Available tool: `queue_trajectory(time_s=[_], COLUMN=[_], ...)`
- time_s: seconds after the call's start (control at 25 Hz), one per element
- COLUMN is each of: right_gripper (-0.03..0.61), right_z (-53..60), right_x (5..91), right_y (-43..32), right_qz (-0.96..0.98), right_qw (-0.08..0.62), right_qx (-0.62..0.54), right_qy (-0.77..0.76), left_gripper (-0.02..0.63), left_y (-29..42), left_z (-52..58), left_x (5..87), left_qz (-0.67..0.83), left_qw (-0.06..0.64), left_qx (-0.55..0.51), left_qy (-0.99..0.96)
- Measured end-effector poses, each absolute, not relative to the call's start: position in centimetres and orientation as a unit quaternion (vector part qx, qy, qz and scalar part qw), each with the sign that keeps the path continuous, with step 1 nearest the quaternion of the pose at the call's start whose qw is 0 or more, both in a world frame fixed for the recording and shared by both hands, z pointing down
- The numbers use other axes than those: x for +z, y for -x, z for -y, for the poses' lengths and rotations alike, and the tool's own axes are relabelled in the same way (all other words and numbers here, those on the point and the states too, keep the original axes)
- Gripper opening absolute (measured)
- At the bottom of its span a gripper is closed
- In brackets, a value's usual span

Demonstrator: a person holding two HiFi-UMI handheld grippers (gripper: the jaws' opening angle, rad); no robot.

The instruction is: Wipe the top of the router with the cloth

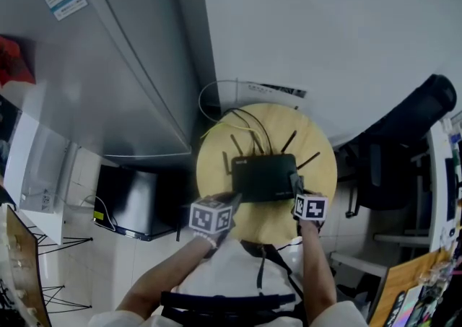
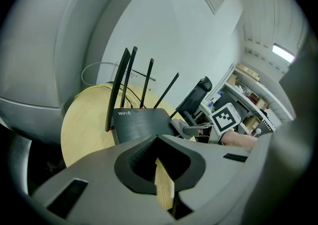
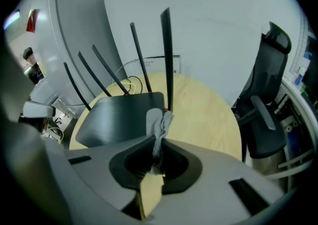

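The fingers of my right gripper point(image 3: 158, 145) are pinched shut on the grey cloth point(image 3: 159, 123), whose bunched end sticks up at the near right corner of the black router point(image 3: 121, 114). The fingers of my left gripper point(image 2: 160, 155) are pressed together on nothing, just off the router's near left corner. The router lies flat mid-way on the round wooden desk point(image 1: 321, 167), its antennas point(image 3: 166, 55) raised.
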State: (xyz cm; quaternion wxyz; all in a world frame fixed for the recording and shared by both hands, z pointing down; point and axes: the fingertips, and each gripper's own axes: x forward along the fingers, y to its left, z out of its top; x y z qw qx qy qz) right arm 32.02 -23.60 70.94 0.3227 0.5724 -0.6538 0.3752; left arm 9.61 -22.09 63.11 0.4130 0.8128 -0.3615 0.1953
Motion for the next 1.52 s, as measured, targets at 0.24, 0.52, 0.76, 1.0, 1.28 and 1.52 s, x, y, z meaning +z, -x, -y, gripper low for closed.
queue_trajectory(time_s=[0.24,0.52,0.76,1.0,1.28,1.52], right_gripper=[0.038,0.038,0.038,0.038,0.038,0.038], right_z=[21.9,21.1,20.6,20.1,19.9,19.8], right_x=[71.7,72.1,72.1,72.0,71.9,71.9], right_y=[-32.1,-29.5,-24.1,-18.1,-13.0,-9.8], right_qz=[0.642,0.650,0.678,0.711,0.740,0.756], right_qw=[0.312,0.304,0.297,0.314,0.324,0.337], right_qx=[0.386,0.395,0.404,0.392,0.376,0.360], right_qy=[-0.584,-0.573,-0.538,-0.492,-0.453,-0.431], left_gripper=[-0.003,-0.003,-0.003,-0.003,-0.003,-0.003], left_y=[-9.1,-8.5,-7.4,-6.0,-4.7,-3.8], left_z=[21.8,21.3,20.8,20.4,19.9,19.7], left_x=[63.5,63.8,64.1,64.2,64.2,64.1], left_qz=[0.367,0.365,0.369,0.378,0.382,0.381], left_qw=[0.414,0.415,0.412,0.411,0.413,0.414], left_qx=[0.202,0.206,0.213,0.214,0.212,0.206], left_qy=[-0.808,-0.808,-0.805,-0.802,-0.799,-0.801])
